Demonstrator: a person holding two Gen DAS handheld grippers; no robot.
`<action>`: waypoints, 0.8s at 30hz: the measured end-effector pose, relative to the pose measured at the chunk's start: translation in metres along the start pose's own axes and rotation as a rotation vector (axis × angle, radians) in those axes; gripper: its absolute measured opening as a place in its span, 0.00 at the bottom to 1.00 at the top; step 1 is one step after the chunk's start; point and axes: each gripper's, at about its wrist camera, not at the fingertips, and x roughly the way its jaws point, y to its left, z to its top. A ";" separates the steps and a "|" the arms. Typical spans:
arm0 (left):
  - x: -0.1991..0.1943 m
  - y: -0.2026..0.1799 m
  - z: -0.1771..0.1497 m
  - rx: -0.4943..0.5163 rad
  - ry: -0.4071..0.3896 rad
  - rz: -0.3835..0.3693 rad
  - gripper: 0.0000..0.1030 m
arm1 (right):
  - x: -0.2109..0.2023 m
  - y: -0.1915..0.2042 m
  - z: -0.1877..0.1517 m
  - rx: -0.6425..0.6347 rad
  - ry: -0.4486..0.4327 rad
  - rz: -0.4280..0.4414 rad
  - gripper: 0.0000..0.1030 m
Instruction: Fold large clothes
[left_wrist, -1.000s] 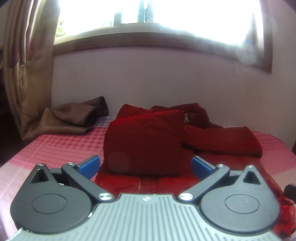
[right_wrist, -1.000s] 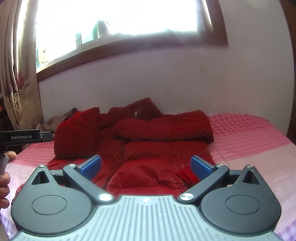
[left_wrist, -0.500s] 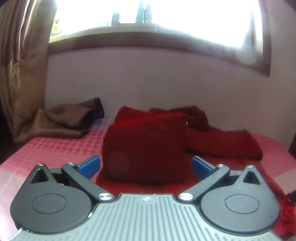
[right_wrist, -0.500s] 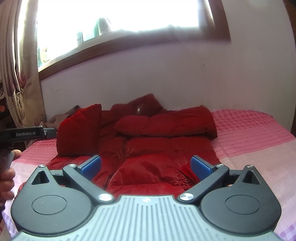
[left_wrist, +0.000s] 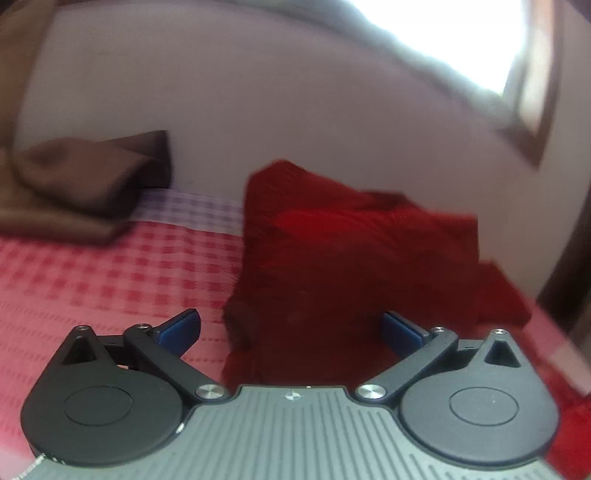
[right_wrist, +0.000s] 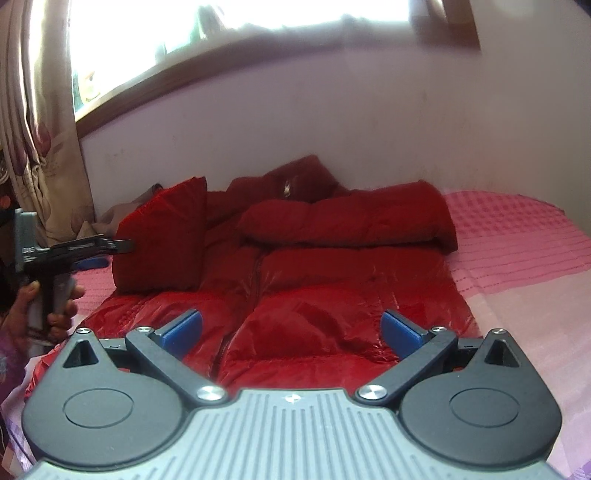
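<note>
A red puffer jacket (right_wrist: 332, 295) lies front up on the pink checked bed (right_wrist: 517, 236). Its right sleeve (right_wrist: 351, 225) is folded across the chest. Its left sleeve (right_wrist: 162, 240) is folded in and stands up as a thick flap. My right gripper (right_wrist: 291, 328) is open and empty just above the jacket's hem. My left gripper (left_wrist: 290, 328) is open and empty, close in front of the folded left sleeve (left_wrist: 332, 266); that view is blurred. The left gripper also shows in the right wrist view (right_wrist: 110, 245), held beside that sleeve.
A brown cloth (left_wrist: 85, 184) lies bunched at the bed's far left by the wall. A patterned curtain (right_wrist: 40, 129) hangs at the left under the window (right_wrist: 240, 33). The wall (right_wrist: 369, 122) runs right behind the jacket.
My left gripper has swung right and moved closer to the folded left sleeve, blurring its view. My right gripper has moved forward over the jacket's hem. Both stayed open.
</note>
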 end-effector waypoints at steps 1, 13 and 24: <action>0.005 -0.002 0.000 0.021 0.013 -0.035 0.51 | 0.001 0.002 0.000 -0.007 0.005 -0.004 1.00; -0.117 0.041 0.022 -0.093 -0.153 0.431 0.15 | 0.027 0.002 0.042 -0.070 -0.020 0.027 1.00; -0.173 0.099 -0.012 -0.128 -0.150 0.801 0.71 | 0.159 0.067 0.079 -0.389 -0.051 -0.007 1.00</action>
